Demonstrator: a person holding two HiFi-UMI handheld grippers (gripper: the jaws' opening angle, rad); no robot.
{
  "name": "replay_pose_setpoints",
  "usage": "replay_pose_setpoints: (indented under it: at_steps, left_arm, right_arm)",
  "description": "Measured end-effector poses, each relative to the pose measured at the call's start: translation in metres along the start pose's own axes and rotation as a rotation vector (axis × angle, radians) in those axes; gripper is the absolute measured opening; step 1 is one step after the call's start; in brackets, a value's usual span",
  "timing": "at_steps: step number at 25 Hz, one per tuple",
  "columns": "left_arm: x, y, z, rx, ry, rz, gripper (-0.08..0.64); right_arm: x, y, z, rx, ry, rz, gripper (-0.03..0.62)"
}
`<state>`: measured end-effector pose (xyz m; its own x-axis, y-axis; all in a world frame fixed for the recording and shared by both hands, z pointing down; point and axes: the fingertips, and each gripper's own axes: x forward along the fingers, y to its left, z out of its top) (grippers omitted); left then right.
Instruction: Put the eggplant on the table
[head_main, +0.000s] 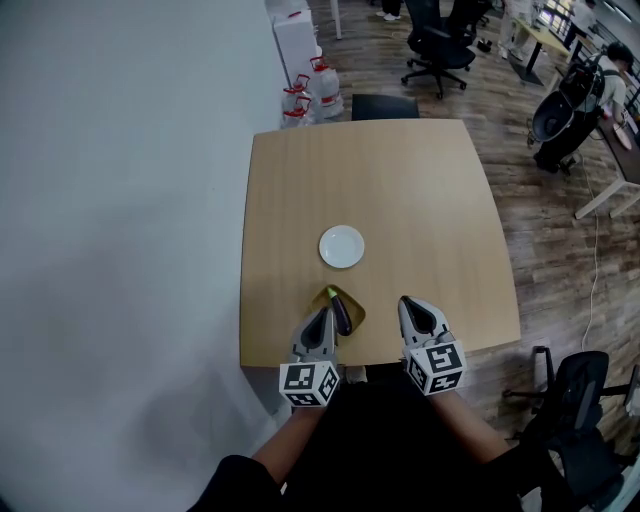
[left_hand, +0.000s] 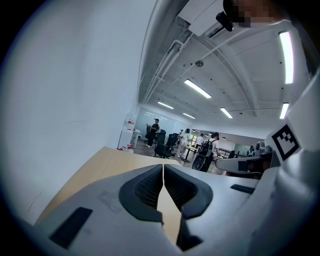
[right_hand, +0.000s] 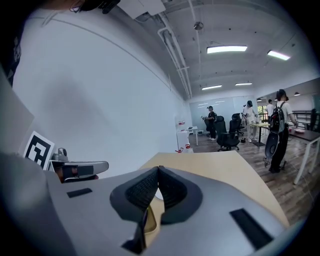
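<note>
Eggplant (head_main: 342, 315), slim and dark purple with a green stem, lies on a yellowish thing (head_main: 356, 320) at the near edge of the pale wooden worktop (head_main: 420, 180). It is just beside the left gripper (head_main: 326, 313) tip and apart from the right gripper (head_main: 405, 301). A round white plate (head_main: 341, 246) sits beyond.

Left gripper view: the ribbed dark jaws meet, with nothing between them.

Right gripper view: the jaws are together and empty, and the yellowish thing shows below them.

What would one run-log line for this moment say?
left gripper: shut, empty | right gripper: shut, empty | eggplant: in yellow dish, table's near edge | white plate: mid-table
</note>
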<state>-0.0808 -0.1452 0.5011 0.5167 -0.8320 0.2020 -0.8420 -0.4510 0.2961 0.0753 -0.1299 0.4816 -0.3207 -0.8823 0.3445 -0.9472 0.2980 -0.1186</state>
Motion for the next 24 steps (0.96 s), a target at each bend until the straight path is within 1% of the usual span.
replay_pose_setpoints:
  at_steps: [7, 12, 24]
  left_arm:
    - [0.004, 0.002, 0.003, 0.008, -0.001, 0.004, 0.018]
    - [0.01, 0.006, -0.003, -0.025, 0.012, -0.003, 0.018]
    - [0.021, 0.02, -0.007, -0.046, 0.025, 0.015, 0.018]
  right_arm:
    - [-0.001, -0.01, 0.003, -0.005, -0.006, -0.018, 0.061]
    - [0.003, -0.016, 0.004, -0.007, -0.007, -0.025, 0.061]
    - [0.011, -0.026, -0.003, -0.004, 0.021, -0.025, 0.061]
